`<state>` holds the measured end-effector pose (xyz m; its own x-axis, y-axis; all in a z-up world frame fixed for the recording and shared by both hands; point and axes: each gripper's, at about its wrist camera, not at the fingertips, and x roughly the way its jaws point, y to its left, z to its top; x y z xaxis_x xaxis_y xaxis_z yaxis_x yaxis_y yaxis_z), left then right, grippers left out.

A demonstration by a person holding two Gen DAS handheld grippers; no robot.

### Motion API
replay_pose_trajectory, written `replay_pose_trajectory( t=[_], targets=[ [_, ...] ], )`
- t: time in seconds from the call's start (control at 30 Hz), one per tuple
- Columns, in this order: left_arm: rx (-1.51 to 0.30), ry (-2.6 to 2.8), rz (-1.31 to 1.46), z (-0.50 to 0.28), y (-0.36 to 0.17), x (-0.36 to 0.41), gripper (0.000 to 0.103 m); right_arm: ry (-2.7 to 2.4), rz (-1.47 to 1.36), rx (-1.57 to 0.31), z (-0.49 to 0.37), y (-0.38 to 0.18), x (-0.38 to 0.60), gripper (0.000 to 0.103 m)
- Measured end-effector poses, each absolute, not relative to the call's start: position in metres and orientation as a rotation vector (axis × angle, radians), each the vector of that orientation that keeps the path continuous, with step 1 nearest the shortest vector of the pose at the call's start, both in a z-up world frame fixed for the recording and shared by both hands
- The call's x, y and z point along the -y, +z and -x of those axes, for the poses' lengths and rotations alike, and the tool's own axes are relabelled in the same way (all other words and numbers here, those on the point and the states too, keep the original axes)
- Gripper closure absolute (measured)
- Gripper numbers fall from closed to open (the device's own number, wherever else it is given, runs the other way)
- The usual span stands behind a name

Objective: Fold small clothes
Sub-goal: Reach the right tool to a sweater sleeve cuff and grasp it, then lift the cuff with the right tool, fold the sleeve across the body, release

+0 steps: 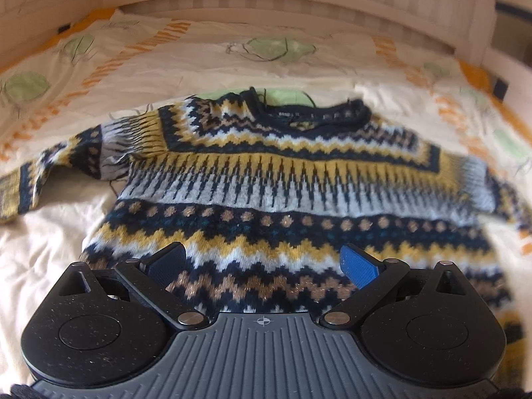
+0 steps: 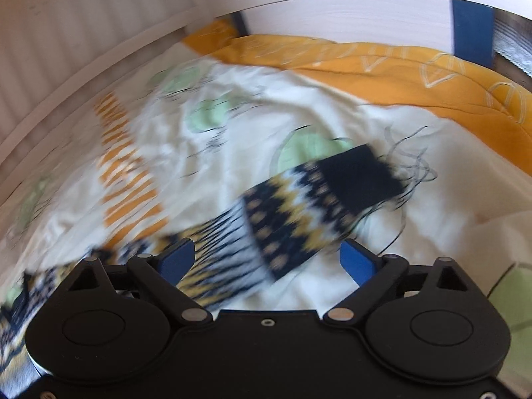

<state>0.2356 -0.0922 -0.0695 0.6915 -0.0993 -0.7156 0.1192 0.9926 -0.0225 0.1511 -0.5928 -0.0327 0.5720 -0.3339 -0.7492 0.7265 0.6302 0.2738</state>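
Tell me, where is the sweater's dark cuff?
In the right wrist view, the dark cuff lies on the bedsheet, ahead of the open right gripper.

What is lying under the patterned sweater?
The sweater lies spread on a cream bedsheet with green and orange prints. A green print peeks out behind its collar; whatever is beneath it is covered.

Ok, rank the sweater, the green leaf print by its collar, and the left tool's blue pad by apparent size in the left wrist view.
1. Sweater, largest by far.
2 and 3. Green leaf print and blue pad: unsure. The sweater hides part of the print, and the pad sits much nearer the camera.
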Motion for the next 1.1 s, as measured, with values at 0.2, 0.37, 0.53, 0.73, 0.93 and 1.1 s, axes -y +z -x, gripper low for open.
replay_pose_trajectory(
  t=[0.2,0.37,0.53,0.73,0.93,1.1],
  targets=[
    [-0.818,-0.115,-0.149,-0.242,-0.1,0.107,0.001,-0.721,-0.728,-0.73,-0.142,-0.056,0.627,0.014],
    [-0.718,-0.131,-0.064,-0.231,-0.114,0.094,0.0,-0.689,-0.811,-0.69,-0.139,-0.065,0.641,0.015],
    [-0.715,-0.121,-0.085,-0.232,-0.115,0.099,0.0,-0.65,-0.811,-0.668,-0.149,-0.07,0.644,0.026],
    [-0.713,-0.119,-0.087,-0.232,-0.116,0.1,0.0,-0.608,-0.885,-0.645,-0.151,-0.081,0.649,0.047],
    [-0.713,-0.119,-0.087,-0.232,-0.116,0.099,0.0,-0.635,-0.946,-0.595,-0.141,-0.079,0.656,0.048],
    [-0.712,-0.119,-0.088,-0.232,-0.116,0.1,0.0,-0.654,-0.987,-0.549,-0.132,-0.076,0.663,0.048]
  ],
)
